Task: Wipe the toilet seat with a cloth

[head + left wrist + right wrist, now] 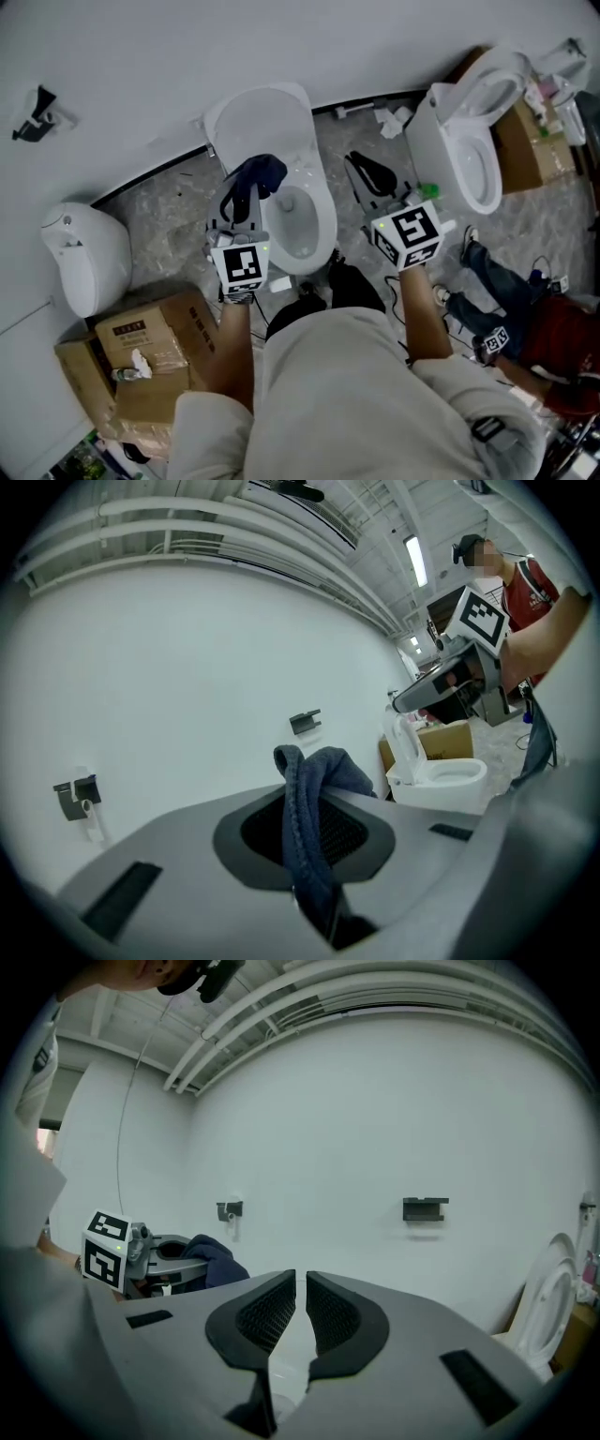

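Note:
A white toilet [324, 214] stands below me with its lid [262, 117] raised against the wall. My left gripper [246, 194] hangs above the bowl's left side, shut on a dark blue cloth [265, 172]. In the left gripper view the cloth [323, 771] is pinched between the pads and bunches out over the tips of the left gripper [314, 803]. My right gripper [364, 172] is to the right of the bowl, shut, with nothing between its jaws. The right gripper view shows the right gripper [302, 1283] with only a thin slit between its pads.
A second white toilet [473, 141] stands at the right with a cardboard box [525, 150] behind it. Cardboard boxes [141, 366] and a white rounded fixture [84, 253] are at the left. Another person [553, 347] crouches at the lower right. Small brackets [425, 1208] hang on the white wall.

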